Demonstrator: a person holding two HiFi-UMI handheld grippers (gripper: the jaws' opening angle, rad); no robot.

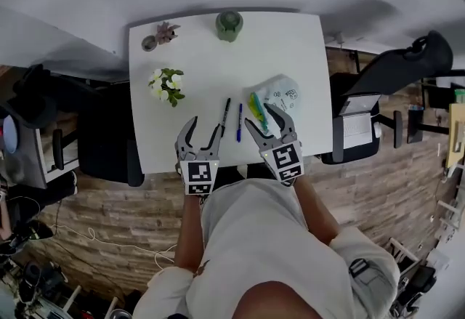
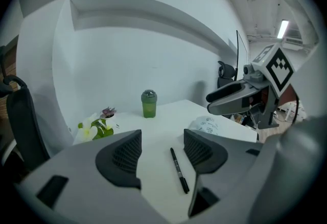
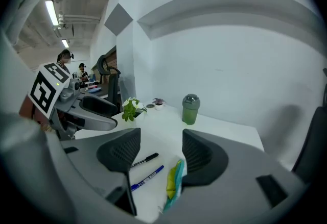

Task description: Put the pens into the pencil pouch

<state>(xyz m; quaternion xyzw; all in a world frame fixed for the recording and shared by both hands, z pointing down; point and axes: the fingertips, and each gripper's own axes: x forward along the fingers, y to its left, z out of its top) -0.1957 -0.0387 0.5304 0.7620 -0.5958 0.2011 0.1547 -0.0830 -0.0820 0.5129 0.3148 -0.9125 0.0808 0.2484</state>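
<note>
Over the table's [image 1: 218, 49] near edge we hold the left gripper [image 1: 205, 126] and right gripper [image 1: 263, 115], jaws apart and gripping nothing. The black pen [image 1: 224, 115] and blue pen [image 1: 239, 123] lie between them, beside the pencil pouch [image 1: 282, 94], whose print we cannot read. Bare tabletop stretches beyond.
</note>
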